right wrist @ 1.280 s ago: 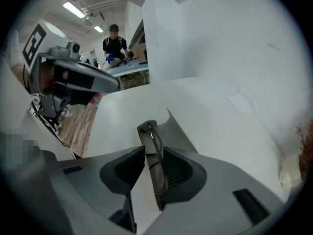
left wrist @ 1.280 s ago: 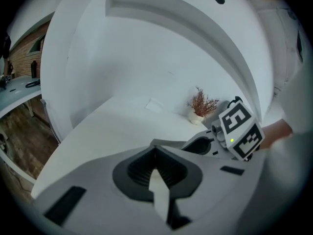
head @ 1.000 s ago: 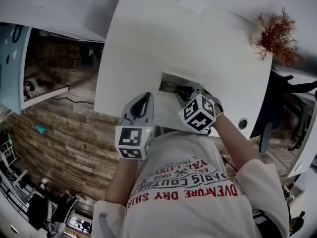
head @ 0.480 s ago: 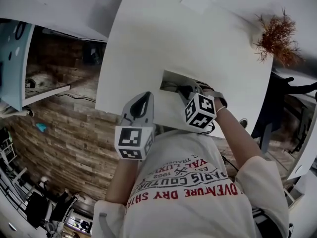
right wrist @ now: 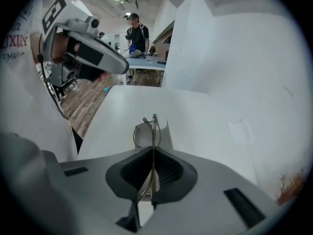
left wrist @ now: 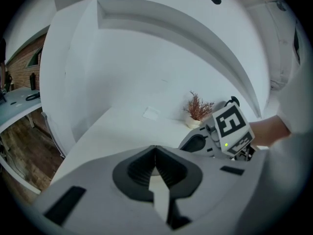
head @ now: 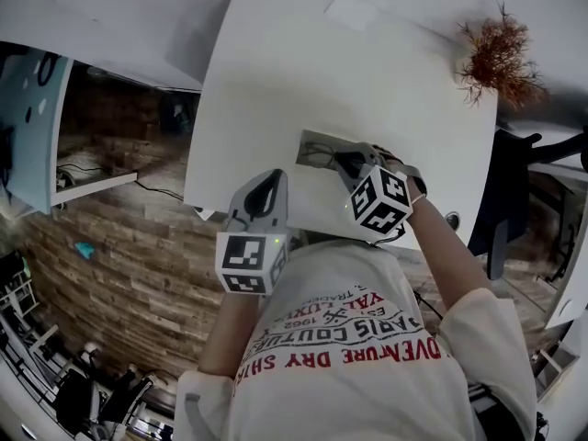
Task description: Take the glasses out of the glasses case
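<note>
Thin metal wire-rimmed glasses (right wrist: 154, 125) are pinched edge-on between the closed jaws of the right gripper (right wrist: 153, 150), over a pale flat glasses case (head: 312, 141) on the white table (head: 276, 72), while the left gripper (left wrist: 155, 150) is closed on nothing nearby.

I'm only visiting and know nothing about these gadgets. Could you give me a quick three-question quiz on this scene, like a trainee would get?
1. True or false: the right gripper is shut on the glasses.
2. Multiple choice: what is between the jaws of the left gripper? A) a pen B) nothing C) a cup
3. Fill in: in the head view, the dried plant stands at the far ____ corner of the table.

Key: 1 true; 2 B; 3 right.
</note>
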`<state>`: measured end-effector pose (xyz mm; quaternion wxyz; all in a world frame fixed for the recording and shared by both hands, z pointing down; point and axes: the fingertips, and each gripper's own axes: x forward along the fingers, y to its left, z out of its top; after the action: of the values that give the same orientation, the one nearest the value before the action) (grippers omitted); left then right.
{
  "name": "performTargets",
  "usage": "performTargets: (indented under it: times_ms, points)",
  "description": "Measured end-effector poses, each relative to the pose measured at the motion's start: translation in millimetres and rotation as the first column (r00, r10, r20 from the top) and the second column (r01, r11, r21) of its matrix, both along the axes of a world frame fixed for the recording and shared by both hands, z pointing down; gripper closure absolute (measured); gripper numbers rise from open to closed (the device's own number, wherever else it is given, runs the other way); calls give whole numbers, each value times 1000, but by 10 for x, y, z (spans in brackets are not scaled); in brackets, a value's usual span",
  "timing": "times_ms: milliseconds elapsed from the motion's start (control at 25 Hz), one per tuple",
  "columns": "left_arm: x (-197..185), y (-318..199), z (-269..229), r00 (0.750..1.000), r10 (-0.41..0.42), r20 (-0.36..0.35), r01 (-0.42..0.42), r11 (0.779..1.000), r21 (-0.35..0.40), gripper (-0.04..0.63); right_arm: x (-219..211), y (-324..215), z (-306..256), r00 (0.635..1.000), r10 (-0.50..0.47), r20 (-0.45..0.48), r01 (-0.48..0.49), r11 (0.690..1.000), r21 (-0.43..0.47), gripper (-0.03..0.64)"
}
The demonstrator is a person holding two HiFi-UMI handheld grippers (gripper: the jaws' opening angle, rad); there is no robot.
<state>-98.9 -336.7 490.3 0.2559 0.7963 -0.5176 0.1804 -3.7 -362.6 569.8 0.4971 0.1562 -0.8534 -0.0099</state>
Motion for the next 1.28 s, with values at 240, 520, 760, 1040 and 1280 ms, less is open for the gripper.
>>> performTargets:
  times_ms: [240,520,760,1040,1280]
  points:
    - [27,5,-256,1000,29,0,-29,998,64,589,20,-16,-452,984,127,122,-136,988,74,592]
    - [185,-112,-671,995,95,-2,-93,980,176,589,229,-83,-1145,852,367,373,-415,908,56,592]
    - [447,-230,-1069,984,177,3,-171,944,281,589,470,-36,-1685,657,509,556,-617,787,10,592]
    - [710,-240,-1402,972,236,7,-221,899,379,588,762,65,-1986,503,567,653,-743,669,-8,593]
    - [683,-203,-1467,969,246,-17,-220,895,387,588,811,151,-2104,413,575,706,-787,615,-40,592]
